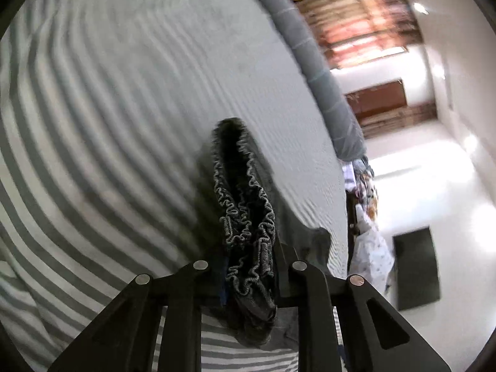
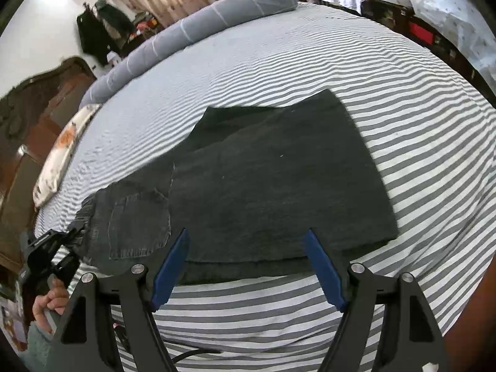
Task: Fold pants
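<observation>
Dark grey pants [image 2: 279, 170] lie flat on the striped bed sheet [image 2: 418, 155], folded lengthwise, with a back pocket [image 2: 139, 220] facing up at the left. My right gripper [image 2: 248, 266] hovers open over the near edge of the pants, and nothing sits between its blue pads [image 2: 172, 272]. My left gripper [image 2: 52, 257], held by a person's hand [image 2: 49, 300], is at the waist end. In the left wrist view the ruffled elastic waistband [image 1: 248, 210] is bunched and lifted between the jaws of the left gripper [image 1: 248, 279], which is shut on it; the cloth hides its fingertips.
A rolled grey blanket [image 2: 217, 15] lies along the far side of the bed. A floral pillow [image 2: 62, 155] sits by the wooden headboard [image 2: 31, 93]. Cluttered furniture [image 2: 434, 6] stands past the bed's foot. A dark mat [image 1: 415, 266] lies on the white floor.
</observation>
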A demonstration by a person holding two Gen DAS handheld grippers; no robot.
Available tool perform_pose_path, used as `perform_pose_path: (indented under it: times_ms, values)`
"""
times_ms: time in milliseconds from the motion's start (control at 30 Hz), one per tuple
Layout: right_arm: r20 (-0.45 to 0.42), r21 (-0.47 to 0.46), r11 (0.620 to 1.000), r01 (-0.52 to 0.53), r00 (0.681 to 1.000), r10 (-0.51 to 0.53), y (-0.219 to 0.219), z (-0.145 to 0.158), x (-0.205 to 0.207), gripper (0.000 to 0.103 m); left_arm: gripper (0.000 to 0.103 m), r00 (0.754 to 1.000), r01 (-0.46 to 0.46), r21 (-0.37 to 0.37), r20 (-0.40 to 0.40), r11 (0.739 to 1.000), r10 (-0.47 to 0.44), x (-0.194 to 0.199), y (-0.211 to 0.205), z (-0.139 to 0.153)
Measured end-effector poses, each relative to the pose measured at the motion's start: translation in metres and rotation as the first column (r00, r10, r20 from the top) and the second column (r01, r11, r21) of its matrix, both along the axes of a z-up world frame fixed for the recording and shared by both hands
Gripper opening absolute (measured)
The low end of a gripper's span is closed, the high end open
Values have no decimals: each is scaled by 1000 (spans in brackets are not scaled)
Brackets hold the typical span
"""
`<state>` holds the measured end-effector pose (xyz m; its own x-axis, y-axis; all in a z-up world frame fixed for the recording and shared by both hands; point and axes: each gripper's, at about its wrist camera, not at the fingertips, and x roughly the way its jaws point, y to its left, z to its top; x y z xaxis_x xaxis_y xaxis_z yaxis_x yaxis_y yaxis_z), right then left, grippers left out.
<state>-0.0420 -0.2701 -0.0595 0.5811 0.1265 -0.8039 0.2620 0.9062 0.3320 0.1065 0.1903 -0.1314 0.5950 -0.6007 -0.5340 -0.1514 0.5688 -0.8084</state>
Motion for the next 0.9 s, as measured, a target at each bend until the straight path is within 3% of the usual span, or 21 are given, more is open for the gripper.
perform_pose_path:
  times_ms: [167,300,500,733,900]
  values:
    - [31,52,997,48,998,-49,-31,1,-10,74,19,986,99,123,123,987,-114,-4,-47,68]
    - [43,80,994,76,996,-80,-57,-1,-18,75,19,957,180,199,190,963,-219,-8,-101,116]
    - [62,127,983,133,988,-142,-99,-6,-33,75,19,906,303,270,216,914,-364,-5,-190,158]
    - [52,169,969,181,980,-193,-141,-22,-45,75,19,850,435,326,159,839,-503,-5,-289,151]
    - [34,177,964,199,978,-208,-163,-33,-47,75,19,806,505,395,102,767,-583,-11,-349,129]
